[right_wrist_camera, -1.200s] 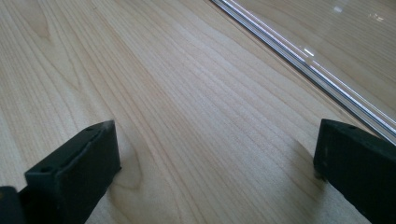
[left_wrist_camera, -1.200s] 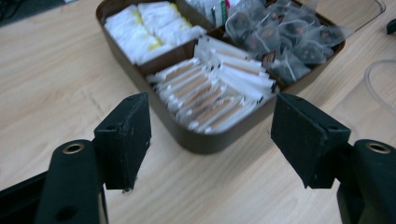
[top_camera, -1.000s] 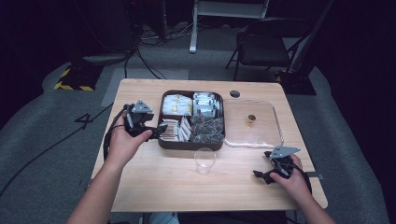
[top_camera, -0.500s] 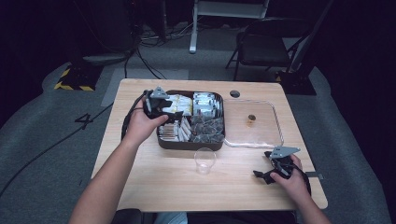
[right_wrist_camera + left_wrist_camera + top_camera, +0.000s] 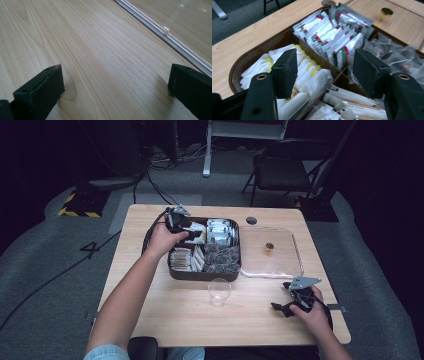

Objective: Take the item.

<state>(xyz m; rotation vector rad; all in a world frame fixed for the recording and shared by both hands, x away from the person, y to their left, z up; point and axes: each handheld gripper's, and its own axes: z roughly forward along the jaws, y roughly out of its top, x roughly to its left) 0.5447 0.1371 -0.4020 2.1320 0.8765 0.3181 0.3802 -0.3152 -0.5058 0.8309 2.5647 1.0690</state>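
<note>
Left hand-held gripper (image 5: 324,72) hovers over the far-left compartment of the brown divided tray (image 5: 172,272), jaws spread wide, nothing between them. Directly below its jaws: white sachets with yellow ends (image 5: 305,72); just beyond, silver packets with red-green print (image 5: 334,37). Right hand-held gripper (image 5: 115,90) rests low on the bare worktop (image 5: 87,50), jaws also released and empty; clear lid's edge (image 5: 160,33) just ahead. A clear cup (image 5: 219,291) stands between the two grippers.

Place: looked like a lab or studio.
Floor: grey carpet (image 5: 45,270) with loose cables (image 5: 155,185) and hazard tape (image 5: 75,212).
Surroundings: dark, a folding chair (image 5: 280,172) beyond the table (image 5: 165,315).
</note>
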